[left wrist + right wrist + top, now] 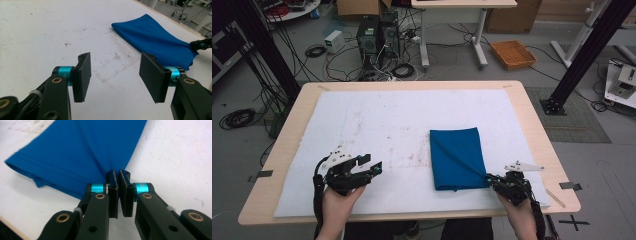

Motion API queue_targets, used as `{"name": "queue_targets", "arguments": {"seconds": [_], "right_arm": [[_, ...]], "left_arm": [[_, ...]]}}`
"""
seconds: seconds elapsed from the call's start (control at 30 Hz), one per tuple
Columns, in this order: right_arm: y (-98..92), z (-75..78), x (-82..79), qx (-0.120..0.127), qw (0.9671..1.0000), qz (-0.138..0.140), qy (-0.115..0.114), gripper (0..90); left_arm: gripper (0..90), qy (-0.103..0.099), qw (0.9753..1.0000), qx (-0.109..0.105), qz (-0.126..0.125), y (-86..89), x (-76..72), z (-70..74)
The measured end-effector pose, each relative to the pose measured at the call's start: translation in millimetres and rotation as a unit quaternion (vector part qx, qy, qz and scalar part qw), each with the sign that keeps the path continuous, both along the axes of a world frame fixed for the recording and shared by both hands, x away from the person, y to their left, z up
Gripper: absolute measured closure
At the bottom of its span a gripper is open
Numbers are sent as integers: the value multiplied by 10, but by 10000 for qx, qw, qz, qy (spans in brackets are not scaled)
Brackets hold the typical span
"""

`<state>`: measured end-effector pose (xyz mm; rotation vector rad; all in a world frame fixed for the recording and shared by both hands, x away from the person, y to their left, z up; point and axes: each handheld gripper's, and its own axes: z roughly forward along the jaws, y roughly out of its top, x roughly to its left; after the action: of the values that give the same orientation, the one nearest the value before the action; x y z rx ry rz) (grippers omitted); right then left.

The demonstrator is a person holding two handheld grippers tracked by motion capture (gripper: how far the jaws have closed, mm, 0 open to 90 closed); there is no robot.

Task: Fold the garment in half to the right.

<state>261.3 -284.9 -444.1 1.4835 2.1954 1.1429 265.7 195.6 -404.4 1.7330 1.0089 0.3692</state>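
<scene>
My right gripper [118, 185] has its fingers pinching a corner of the folded, deep blue cloth [457, 156], which fans out ahead of them. My left gripper [115, 75] fingers are spread, well apart from it.

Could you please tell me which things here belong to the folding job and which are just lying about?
In use:
blue cloth
right gripper, pinching its corner
left gripper, open
white mat

Lying about:
orange basket
computer towers
floor cables
</scene>
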Motion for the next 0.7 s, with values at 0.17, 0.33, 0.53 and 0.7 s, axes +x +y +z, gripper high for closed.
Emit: {"name": "queue_targets", "arguments": {"seconds": [0.17, 0.33, 0.53, 0.7], "right_arm": [[-36, 52, 22, 21, 9998, 12, -198, 603], [-71, 287, 113, 41, 9972, 67, -750, 444], [-94, 520, 319, 17, 9935, 88, -1134, 387], [-94, 708, 608, 69, 9939, 88, -1099, 326]], "left_arm": [[366, -106, 9994, 64, -317, 27, 23, 22], [366, -289, 9989, 259, -279, 78, 124, 94], [365, -668, 9966, 410, -260, 158, 257, 217], [356, -742, 9967, 265, -217, 262, 424, 321]]}}
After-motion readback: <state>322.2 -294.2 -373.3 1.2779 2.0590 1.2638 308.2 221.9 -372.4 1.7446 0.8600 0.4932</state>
